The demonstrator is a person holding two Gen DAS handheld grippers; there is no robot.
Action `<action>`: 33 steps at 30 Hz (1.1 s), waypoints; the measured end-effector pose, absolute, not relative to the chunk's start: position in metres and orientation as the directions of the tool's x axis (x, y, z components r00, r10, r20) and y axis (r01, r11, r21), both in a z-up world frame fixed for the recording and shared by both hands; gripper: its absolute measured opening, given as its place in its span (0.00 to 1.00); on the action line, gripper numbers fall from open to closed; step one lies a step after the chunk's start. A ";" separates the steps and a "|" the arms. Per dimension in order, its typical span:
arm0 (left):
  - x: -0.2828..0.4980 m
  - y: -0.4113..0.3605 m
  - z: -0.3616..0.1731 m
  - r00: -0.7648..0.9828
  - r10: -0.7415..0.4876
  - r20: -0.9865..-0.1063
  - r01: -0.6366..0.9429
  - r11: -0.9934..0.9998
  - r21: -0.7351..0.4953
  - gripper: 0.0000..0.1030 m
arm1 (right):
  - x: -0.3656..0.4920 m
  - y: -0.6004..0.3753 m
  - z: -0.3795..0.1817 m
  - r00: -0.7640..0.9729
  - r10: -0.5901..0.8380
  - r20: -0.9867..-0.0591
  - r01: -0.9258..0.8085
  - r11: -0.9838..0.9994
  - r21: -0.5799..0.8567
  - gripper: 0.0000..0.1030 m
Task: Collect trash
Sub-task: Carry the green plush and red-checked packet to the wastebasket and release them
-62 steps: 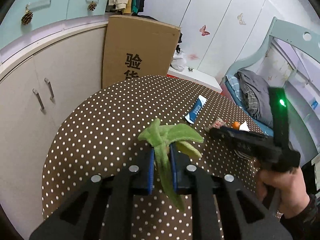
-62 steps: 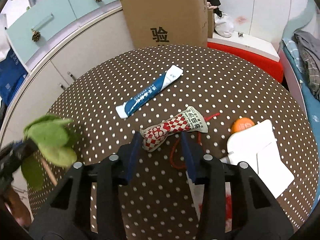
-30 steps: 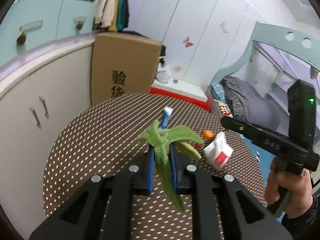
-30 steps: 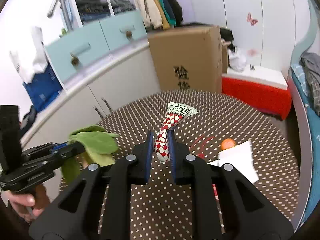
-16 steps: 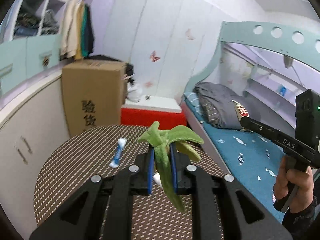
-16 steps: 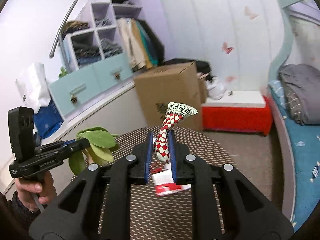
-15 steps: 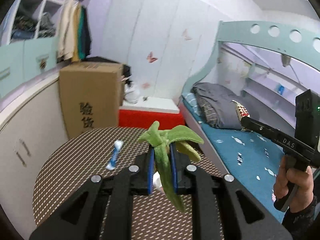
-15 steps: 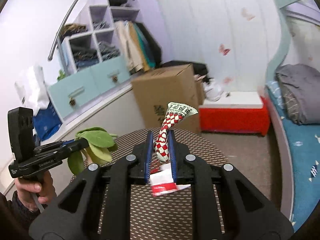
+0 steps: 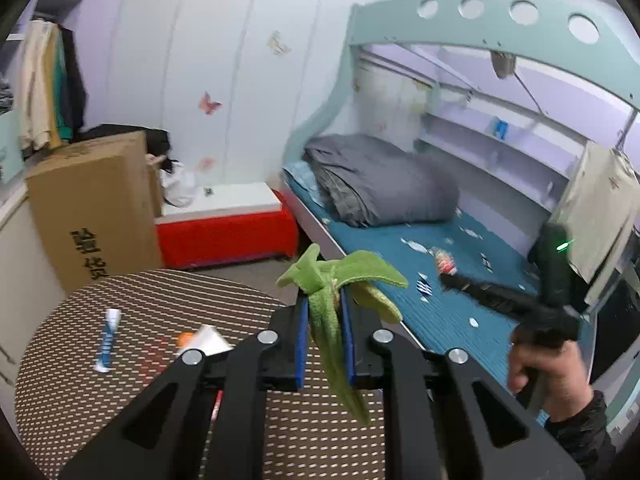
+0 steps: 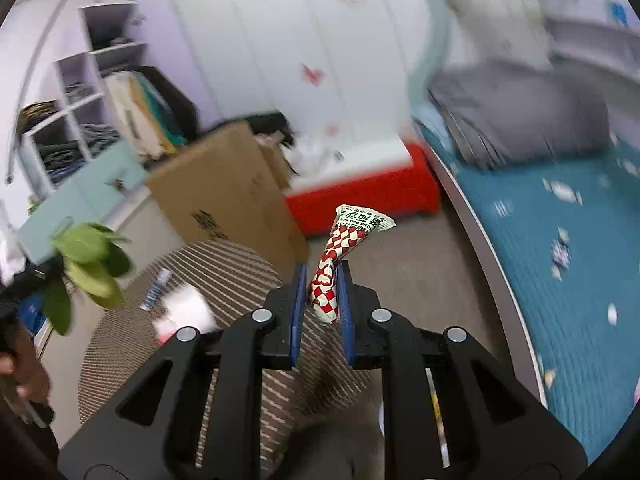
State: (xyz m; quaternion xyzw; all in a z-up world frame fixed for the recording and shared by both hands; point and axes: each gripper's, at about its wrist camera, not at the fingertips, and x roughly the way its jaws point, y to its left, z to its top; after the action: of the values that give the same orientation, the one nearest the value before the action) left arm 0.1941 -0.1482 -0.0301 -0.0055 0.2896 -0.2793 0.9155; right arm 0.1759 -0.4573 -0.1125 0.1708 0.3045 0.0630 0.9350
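We saw a dotted round table [image 9: 80, 380], a cardboard box [image 9: 92, 208] and a bed [image 9: 440, 280]. Our left gripper [image 9: 324, 344] squeezed floppy green leaves [image 9: 332, 304], standing upright. Our right gripper [image 10: 320, 300] squeezed a checkered wrapper [image 10: 340, 252], pointing up.

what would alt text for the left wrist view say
The left gripper is shut on a bunch of green leaves above a round dotted table with a blue tube on it. Beyond, a hand holds the right gripper before a teal bed.
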 end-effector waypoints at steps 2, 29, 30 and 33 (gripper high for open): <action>0.199 -0.168 -0.038 0.652 -0.524 -0.548 0.528 0.833 -0.168 0.13 | 0.180 -0.473 -0.139 0.779 0.216 -0.588 0.032 0.924 0.382 0.15; 0.241 -0.349 -0.168 0.350 -0.499 -0.793 0.679 0.718 -0.152 0.13 | 0.145 -0.586 -0.257 0.675 0.159 -0.721 0.347 0.793 0.501 0.76; 0.242 -0.353 -0.173 0.342 -0.494 -0.799 0.684 0.714 -0.149 0.13 | 0.142 -0.589 -0.255 0.680 0.156 -0.716 0.348 0.791 0.503 0.76; 0.246 -0.369 -0.186 0.315 -0.475 -0.822 0.695 0.705 -0.141 0.15 | 0.136 -0.592 -0.249 0.694 0.147 -0.705 0.351 0.786 0.509 0.77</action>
State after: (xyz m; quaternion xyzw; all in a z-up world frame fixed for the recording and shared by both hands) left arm 0.2455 -0.3685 -0.1864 0.1202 0.4578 -0.3647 0.8018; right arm 0.1360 -0.5923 -0.2490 0.3219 0.3867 -0.0590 0.8622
